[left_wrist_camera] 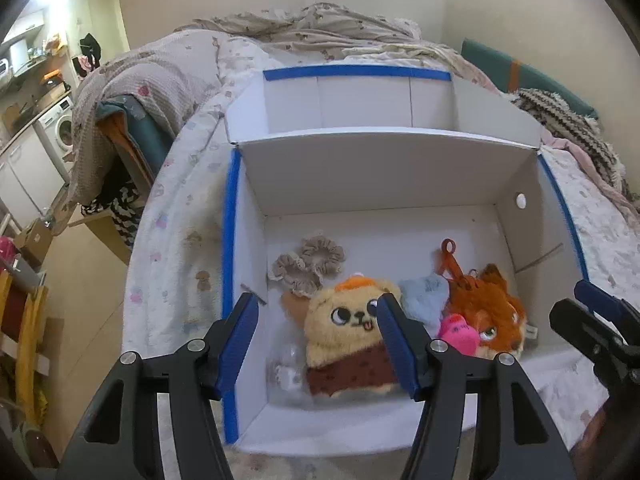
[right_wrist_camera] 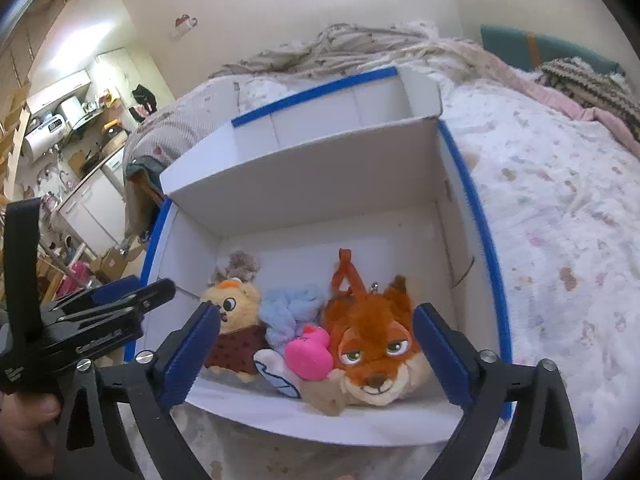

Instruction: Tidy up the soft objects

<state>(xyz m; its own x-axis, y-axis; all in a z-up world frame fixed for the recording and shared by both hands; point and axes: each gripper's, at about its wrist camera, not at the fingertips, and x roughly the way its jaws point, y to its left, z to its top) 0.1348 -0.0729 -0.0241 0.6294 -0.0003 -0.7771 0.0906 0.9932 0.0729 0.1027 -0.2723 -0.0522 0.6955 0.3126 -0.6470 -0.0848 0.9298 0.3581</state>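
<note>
Inside, the white box [left_wrist_camera: 400, 176] on the bed [right_wrist_camera: 560, 220] holds two plush toys, bear [left_wrist_camera: 348, 332] and fox [right_wrist_camera: 376, 340], two scrunchies [left_wrist_camera: 308, 264], one blue cloth [right_wrist_camera: 288, 308] and one pink toy [right_wrist_camera: 310, 354], all near; its far floor is bare. Left gripper [left_wrist_camera: 316, 340] and right gripper [right_wrist_camera: 316, 354] hover above the near wall, jaws apart, empty.

Left gripper [left_wrist_camera: 316, 340]: held above and short of the nearest contents, pointed steeply downward. Jaws parted to a moderate width; blue-padded fingers [left_wrist_camera: 240, 336] clear on both sides, nothing pressed between them. Black frame and silver screws seen at the base. In the right wrist view it is seen from the side at the left edge.

Right gripper [right_wrist_camera: 318, 354]: likewise angled downward, jaws spread wide. Blue pads [right_wrist_camera: 442, 356] free of contact; nothing gripped.

Hand [right_wrist_camera: 24, 420]: partly seen at lower left, wrapped around the left gripper's handle.
</note>
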